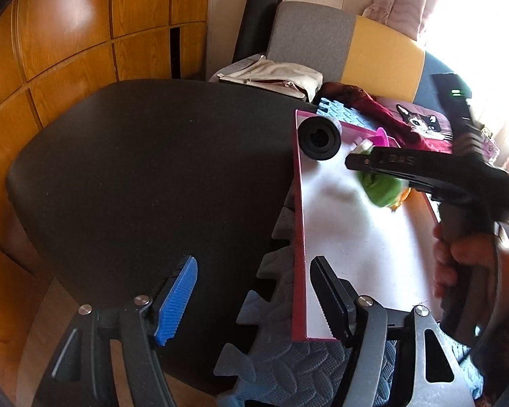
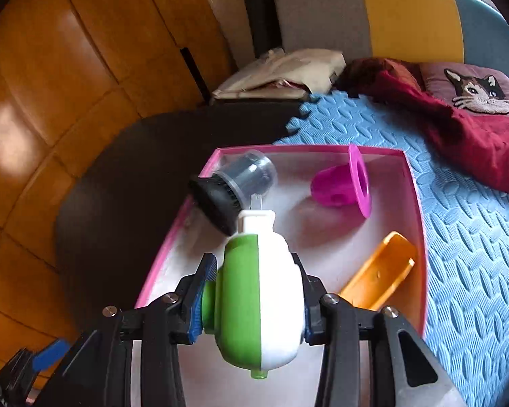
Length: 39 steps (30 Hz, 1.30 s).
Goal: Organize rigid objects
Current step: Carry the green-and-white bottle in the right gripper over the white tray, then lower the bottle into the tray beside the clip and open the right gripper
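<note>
At the far left stand orange-brown wooden cabinet doors (image 2: 68, 78), and in front of them a round black worktop (image 1: 146, 176). The left tool (image 1: 254, 300) hangs over the worktop's near edge with its fingers well apart and nothing between them — one blue pad over the black surface, the black pad over the near corner of a pink-rimmed box (image 2: 415, 196). The box sits on a blue foam mat (image 2: 468, 254), butting against the worktop.

Inside the box, a black-capped clear cup (image 2: 234, 186) lies on its side in the far left corner. Above the box's middle, the right tool (image 2: 252, 305) is clamped on a green-and-white toy (image 2: 261, 298), its white nozzle pointing toward the cup — a person's hand (image 1: 458, 264) grips this tool's handle. Further right in the box lie a magenta flanged cup (image 2: 339, 186) on its side and an orange scoop-shaped piece (image 2: 380, 271) against the right wall. Beyond the mat sit a dark red cloth (image 2: 465, 135) and a cat-face cushion (image 2: 475, 91).
</note>
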Available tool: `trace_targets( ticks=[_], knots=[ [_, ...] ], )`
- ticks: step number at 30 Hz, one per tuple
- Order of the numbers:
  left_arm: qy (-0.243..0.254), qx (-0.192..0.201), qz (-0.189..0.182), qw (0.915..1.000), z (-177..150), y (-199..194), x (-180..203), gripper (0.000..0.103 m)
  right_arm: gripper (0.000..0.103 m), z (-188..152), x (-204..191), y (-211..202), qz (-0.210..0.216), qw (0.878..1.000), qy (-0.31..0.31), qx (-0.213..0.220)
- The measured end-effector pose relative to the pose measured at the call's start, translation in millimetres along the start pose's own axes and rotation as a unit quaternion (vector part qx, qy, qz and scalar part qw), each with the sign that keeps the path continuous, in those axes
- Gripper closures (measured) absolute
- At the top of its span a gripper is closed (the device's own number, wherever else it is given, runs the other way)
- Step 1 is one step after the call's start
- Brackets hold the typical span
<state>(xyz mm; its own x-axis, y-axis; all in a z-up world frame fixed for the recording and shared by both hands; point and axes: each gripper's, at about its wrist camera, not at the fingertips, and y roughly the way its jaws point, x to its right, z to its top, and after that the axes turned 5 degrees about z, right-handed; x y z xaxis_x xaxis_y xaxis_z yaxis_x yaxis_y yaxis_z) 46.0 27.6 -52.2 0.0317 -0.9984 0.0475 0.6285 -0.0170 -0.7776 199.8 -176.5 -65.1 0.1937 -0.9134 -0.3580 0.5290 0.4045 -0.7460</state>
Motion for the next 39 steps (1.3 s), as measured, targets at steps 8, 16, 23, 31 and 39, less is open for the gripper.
trace_targets(
  ticks=[8,16,23,31,39],
  knots=[
    [0.000,-0.005,0.002,1.0000,-1.4,5.2,0.0,0.033,0.059,0.0,5.6,-1.8,-0.005,1.000,0.000,0.008],
    [0.001,0.002,0.007,1.0000,-1.3,-0.4,1.7,0.033,0.054,-8.0,5.9,-22.9,-0.014,1.000,0.002,0.028],
    [0.006,0.011,0.007,0.9999,-2.5,-9.7,5.6,0.033,0.053,-20.0,0.6,-48.9,-0.021,0.998,-0.007,0.052],
    [0.010,0.013,0.006,0.9998,-4.8,-15.9,8.4,0.033,0.052,-37.5,-3.4,-77.5,-0.018,0.997,-0.015,0.074],
    [0.011,0.008,0.000,0.9999,-5.5,-15.5,12.7,0.031,0.052,-64.5,6.5,-112.4,-0.030,0.995,-0.015,0.094]
  ],
)
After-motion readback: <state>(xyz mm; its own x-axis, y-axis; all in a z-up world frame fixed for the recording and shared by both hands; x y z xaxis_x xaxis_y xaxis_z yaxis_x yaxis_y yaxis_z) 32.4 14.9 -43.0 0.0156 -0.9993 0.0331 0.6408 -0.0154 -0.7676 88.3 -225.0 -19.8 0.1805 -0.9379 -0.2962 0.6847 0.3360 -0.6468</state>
